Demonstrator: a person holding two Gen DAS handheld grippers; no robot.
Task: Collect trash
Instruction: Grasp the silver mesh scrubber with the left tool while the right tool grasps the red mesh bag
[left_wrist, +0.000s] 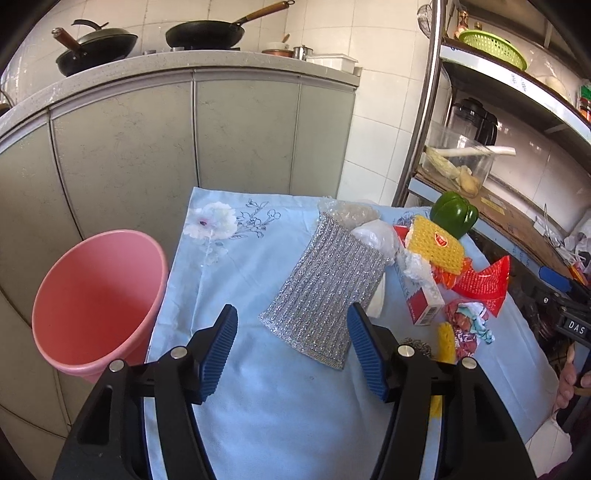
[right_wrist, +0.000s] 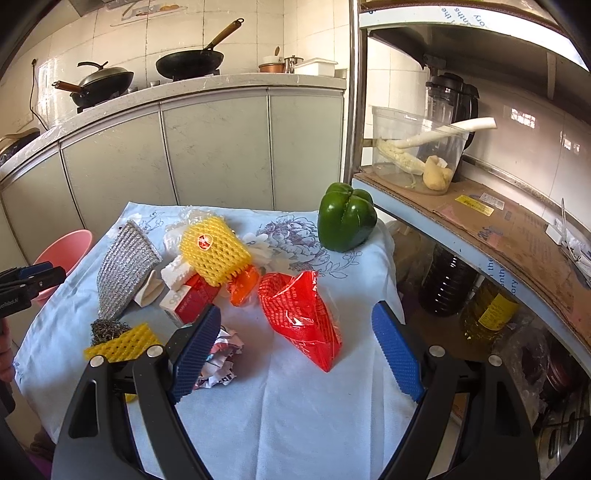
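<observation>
Hovering wide open and empty, both tongs, left (left_wrist: 291, 345) and right (right_wrist: 295, 354), risk dragging the cloth (right_wrist: 288, 406); the wrapper (right_wrist: 301, 314) lies mid-bench, the bin (left_wrist: 92, 295) far left.

Left gripper (left_wrist: 291, 345) jaws spread wide, right gripper (right_wrist: 297, 349) likewise — both empty (blue pads facing inward)

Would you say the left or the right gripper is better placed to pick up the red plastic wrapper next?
Right, I think. The right gripper is open with the red plastic wrapper lying between its fingers. The left gripper, also open, faces the silver scouring cloth instead; the wrapper lies off to its right.
</observation>
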